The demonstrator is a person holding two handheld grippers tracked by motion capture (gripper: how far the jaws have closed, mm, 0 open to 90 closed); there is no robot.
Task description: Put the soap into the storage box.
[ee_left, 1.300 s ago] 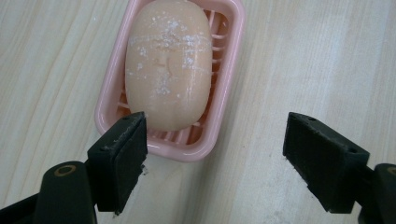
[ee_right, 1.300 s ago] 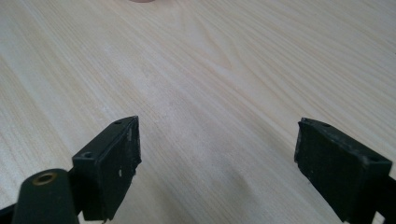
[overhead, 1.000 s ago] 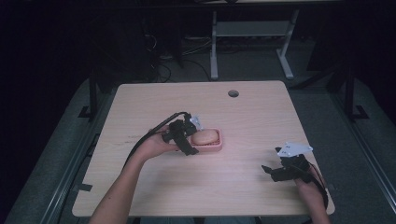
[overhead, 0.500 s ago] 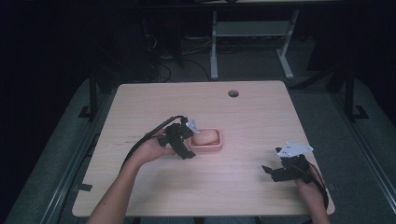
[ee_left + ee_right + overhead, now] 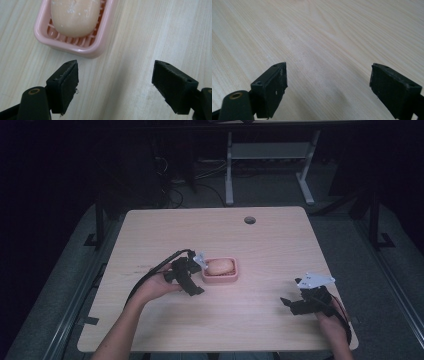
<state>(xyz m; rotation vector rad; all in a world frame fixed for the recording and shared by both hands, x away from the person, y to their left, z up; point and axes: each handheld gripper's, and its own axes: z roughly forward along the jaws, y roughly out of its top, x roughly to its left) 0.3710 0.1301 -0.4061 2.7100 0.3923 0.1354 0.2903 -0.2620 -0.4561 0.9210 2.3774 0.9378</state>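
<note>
A pale wooden table (image 5: 165,235) with fine lengthwise grain and a round cable hole (image 5: 249,220) near its far edge stands on grey floor in a dim room, with a white metal frame (image 5: 267,155) behind it. Near the table's middle sits a pink slatted plastic soap dish (image 5: 220,277) holding a beige oval soap bar (image 5: 220,267). The left gripper (image 5: 115,75) hovers just beside the dish, jaws wide and empty. The right gripper (image 5: 328,80), well apart near the right edge, is equally wide over bare wood.

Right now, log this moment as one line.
left gripper: open, beside soap dish | soap: in dish | right gripper: open, over bare table
</note>
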